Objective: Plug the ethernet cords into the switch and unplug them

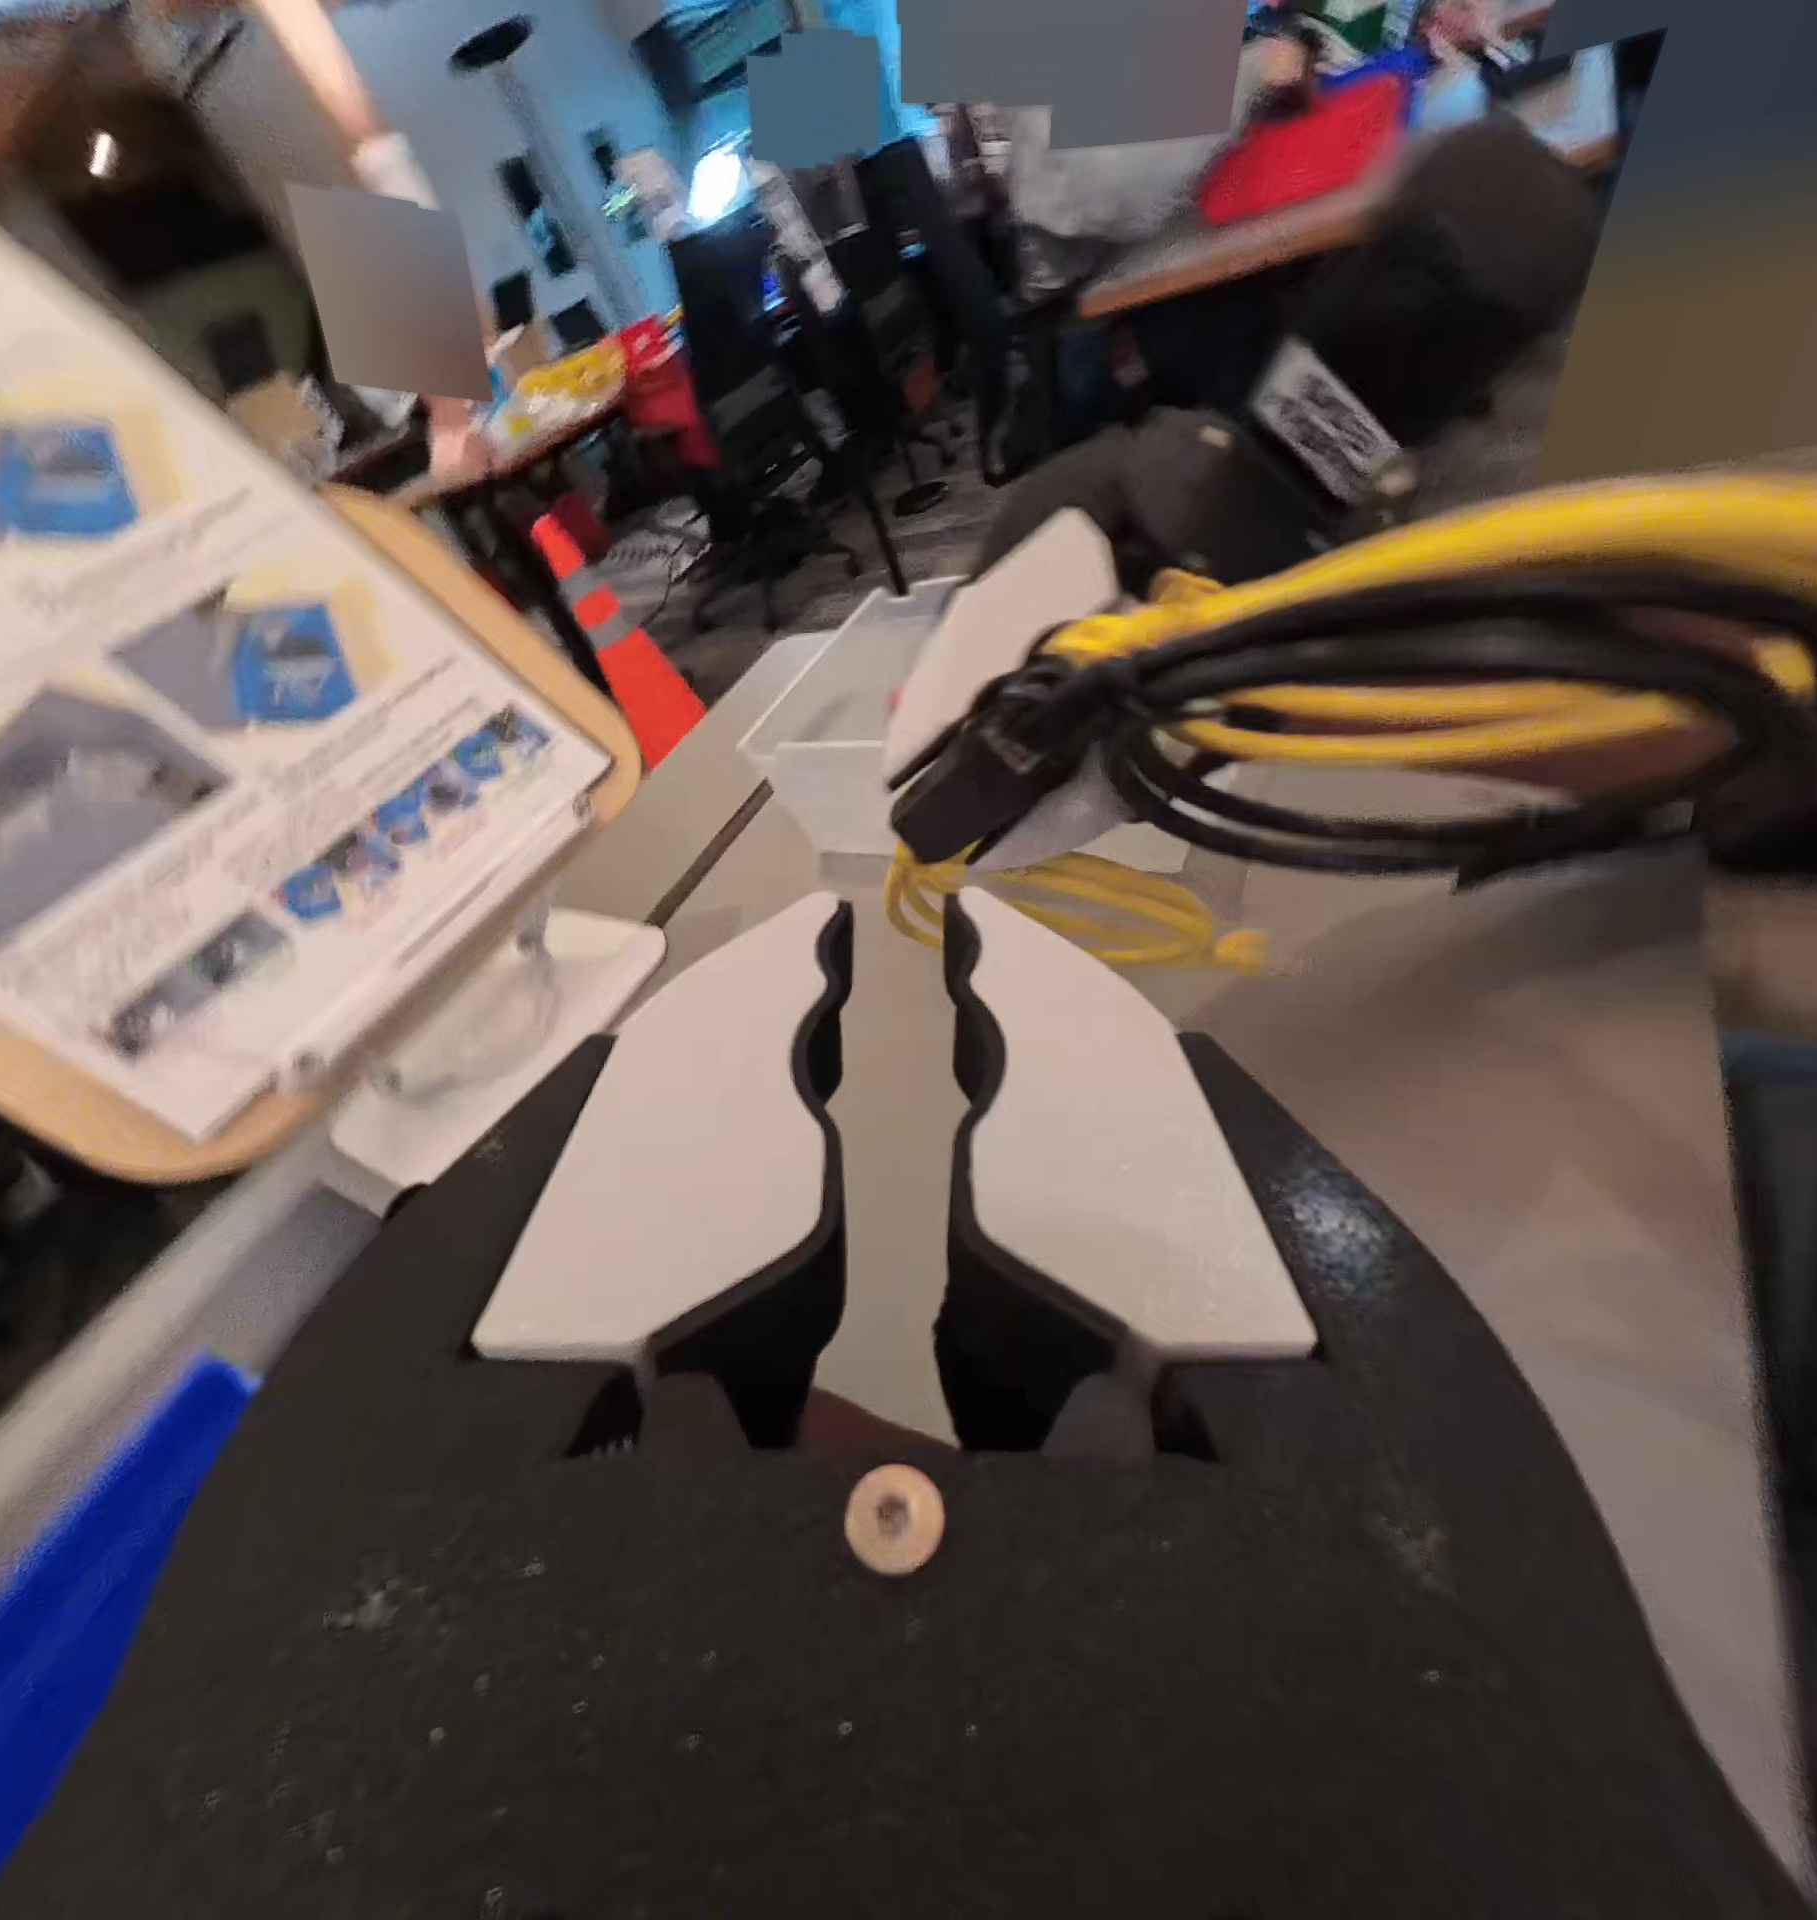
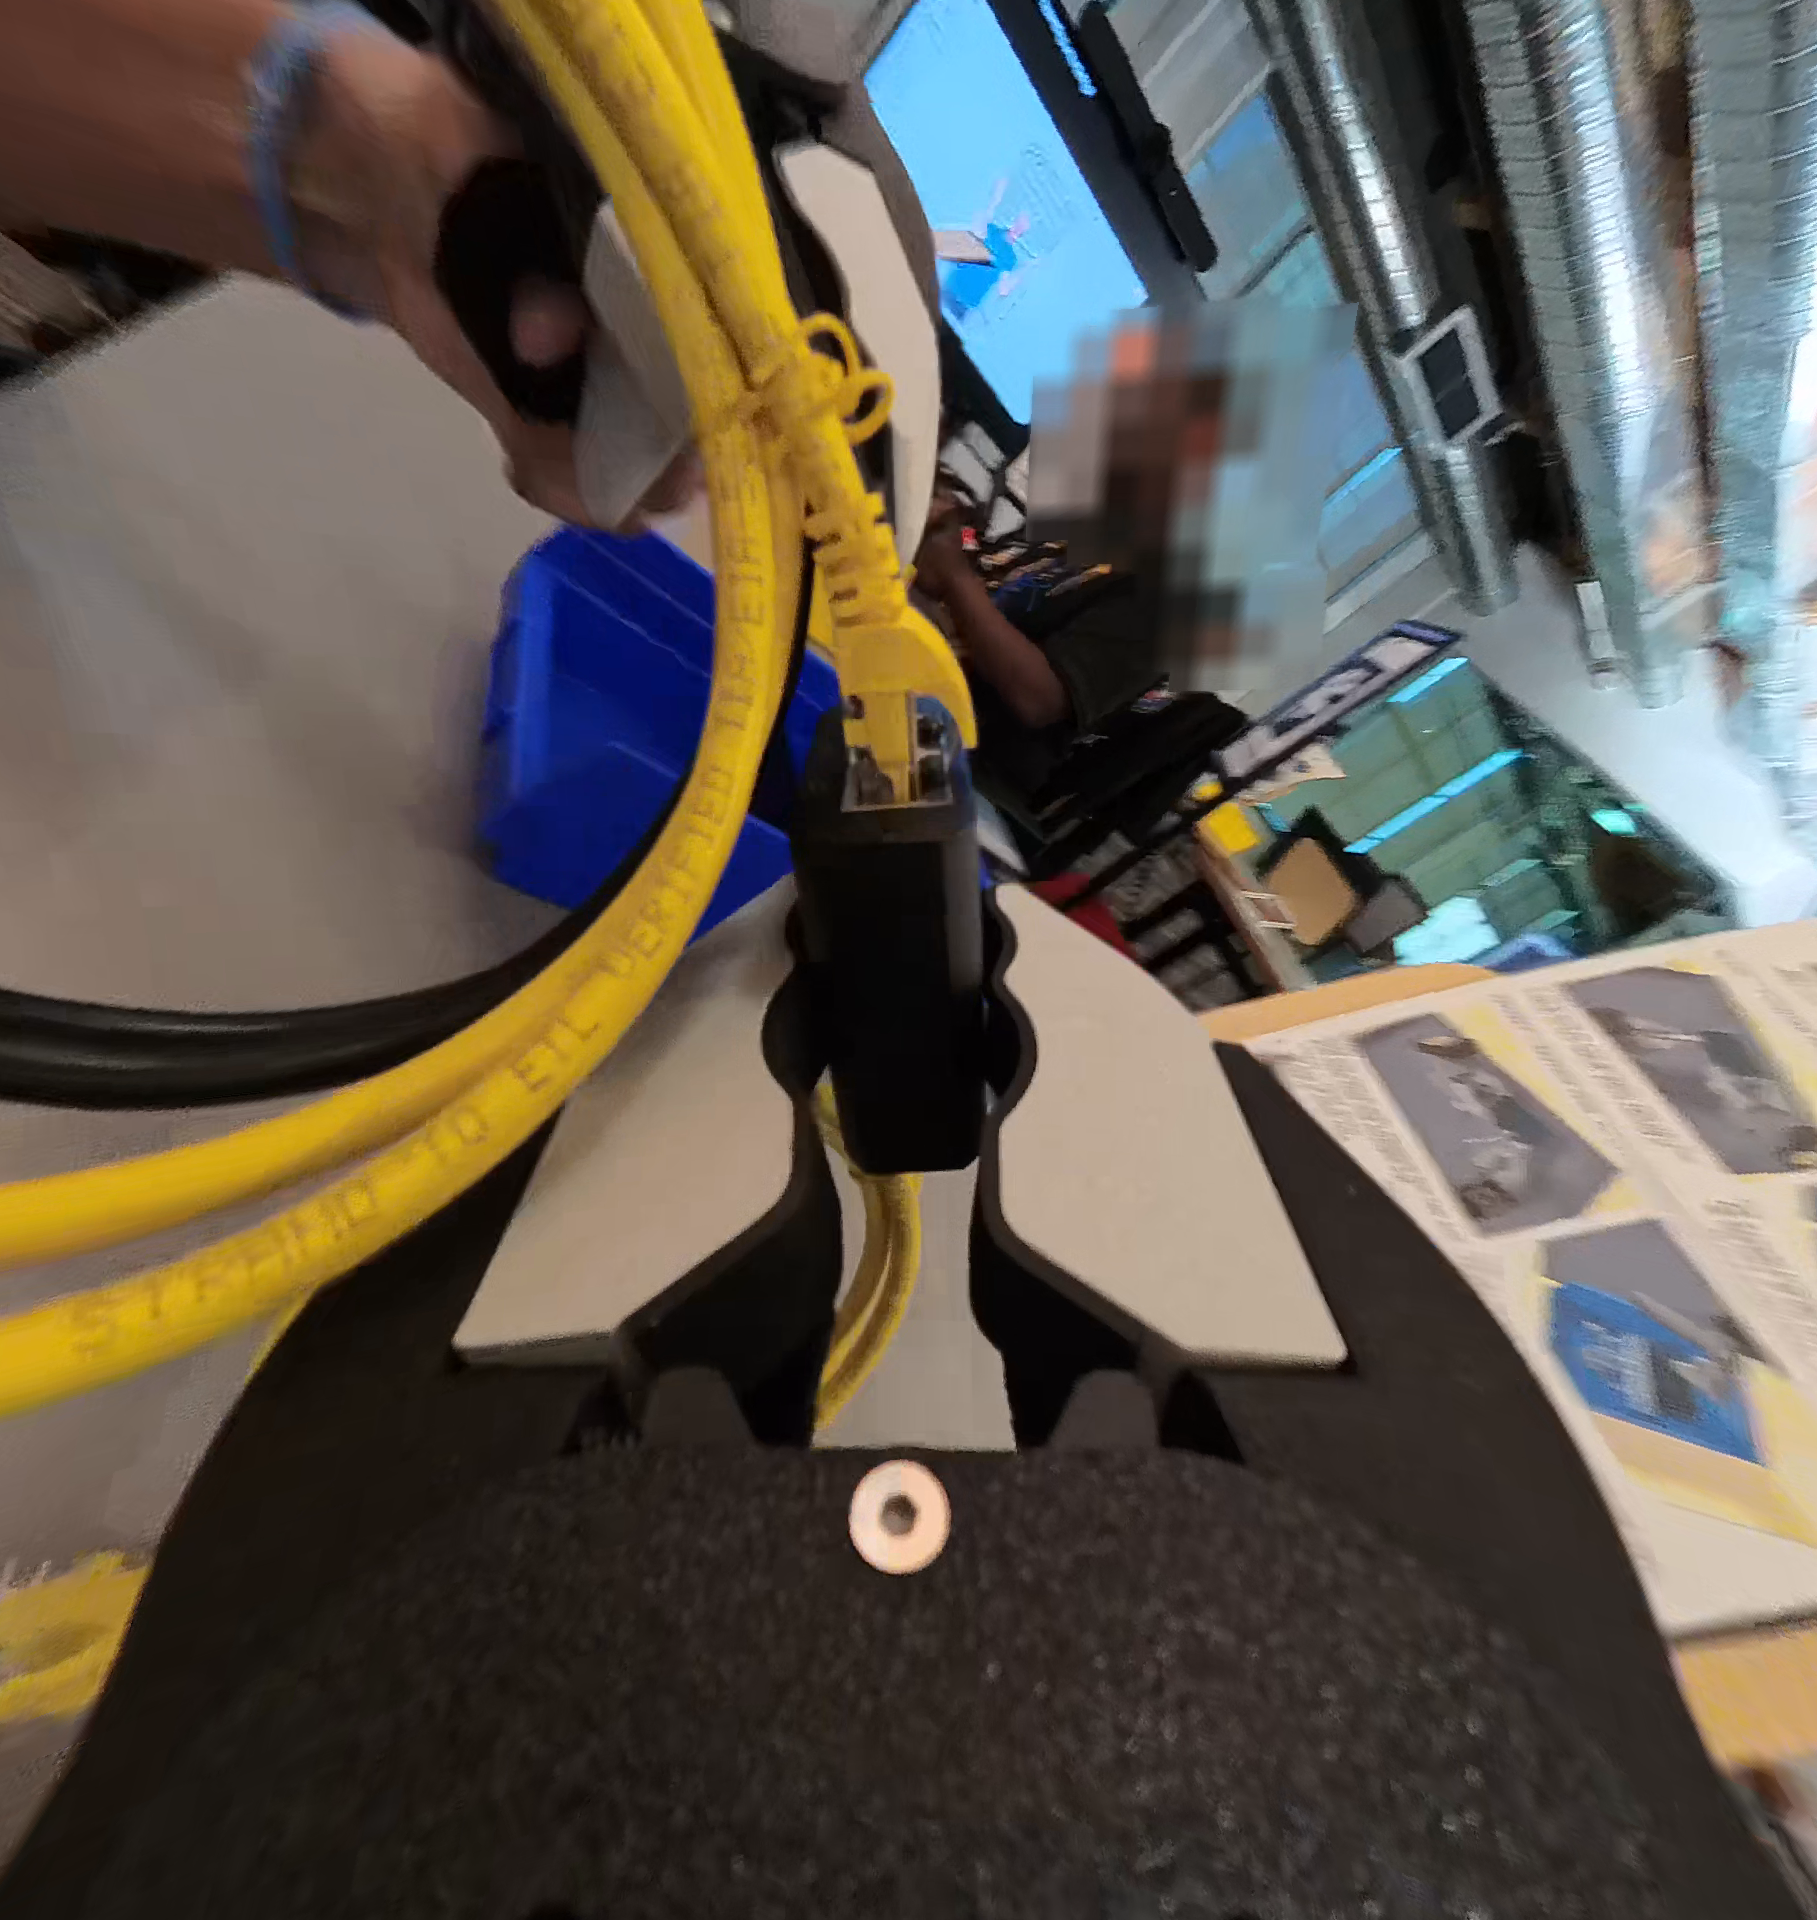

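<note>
Right now we have the left gripper (image 1: 896,914) standing apart with nothing between its fingers, low over the pale desk (image 1: 1455,1195). Ahead and to its right, lifted off the desk, the right gripper (image 2: 891,935) is clamped on the black switch (image 2: 888,966), both pads pressed against its sides. The switch's long axis runs straight out along the right gripper's fingers, and one yellow ethernet cord's plug (image 2: 888,675) sits in a port at its far end, the cord (image 2: 675,831) looping back leftward. We judge the left gripper must swing right and upward to reach that plug.
</note>
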The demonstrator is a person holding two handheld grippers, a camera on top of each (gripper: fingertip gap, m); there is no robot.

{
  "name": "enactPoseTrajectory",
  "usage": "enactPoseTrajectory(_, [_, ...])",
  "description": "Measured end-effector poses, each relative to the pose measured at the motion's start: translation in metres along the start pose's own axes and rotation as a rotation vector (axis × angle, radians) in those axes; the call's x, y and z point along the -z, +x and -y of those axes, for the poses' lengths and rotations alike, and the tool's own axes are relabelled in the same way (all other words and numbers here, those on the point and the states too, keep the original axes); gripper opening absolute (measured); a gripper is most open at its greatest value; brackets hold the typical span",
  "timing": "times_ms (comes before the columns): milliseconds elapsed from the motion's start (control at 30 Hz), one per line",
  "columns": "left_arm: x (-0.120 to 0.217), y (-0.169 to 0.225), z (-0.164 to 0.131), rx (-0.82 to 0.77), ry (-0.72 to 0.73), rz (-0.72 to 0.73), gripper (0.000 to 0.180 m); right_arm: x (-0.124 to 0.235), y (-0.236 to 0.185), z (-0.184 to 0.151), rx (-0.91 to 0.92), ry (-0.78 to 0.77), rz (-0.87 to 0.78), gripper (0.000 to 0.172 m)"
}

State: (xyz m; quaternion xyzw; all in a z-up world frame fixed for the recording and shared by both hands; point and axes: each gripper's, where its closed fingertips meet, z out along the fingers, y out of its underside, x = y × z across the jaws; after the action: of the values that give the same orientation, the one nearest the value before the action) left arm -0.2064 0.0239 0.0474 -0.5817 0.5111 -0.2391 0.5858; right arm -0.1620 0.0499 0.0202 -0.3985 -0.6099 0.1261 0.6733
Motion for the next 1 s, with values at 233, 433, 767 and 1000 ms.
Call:
enactPoseTrajectory(233, [0.002,0.003,0.014,0.485,-0.049,-0.080,0.040,-0.003,0.015,-0.006,0.284,-0.194,-0.168,0.025])
enactPoseTrajectory(433, [-0.013,0.010,0.005,0.443,-0.169,-0.001,0.033,-0.008,0.012,-0.012,0.368,-0.288,-0.181,0.025])
enactPoseTrajectory(767, [-0.016,0.008,0.002,0.427,-0.236,0.040,0.030,-0.011,0.014,-0.022,0.432,-0.414,-0.209,0.025])
enactPoseTrajectory(1000, [-0.024,0.005,-0.016,0.393,-0.342,0.046,0.030,-0.015,0.010,-0.021,0.478,-0.433,-0.205,0.025])
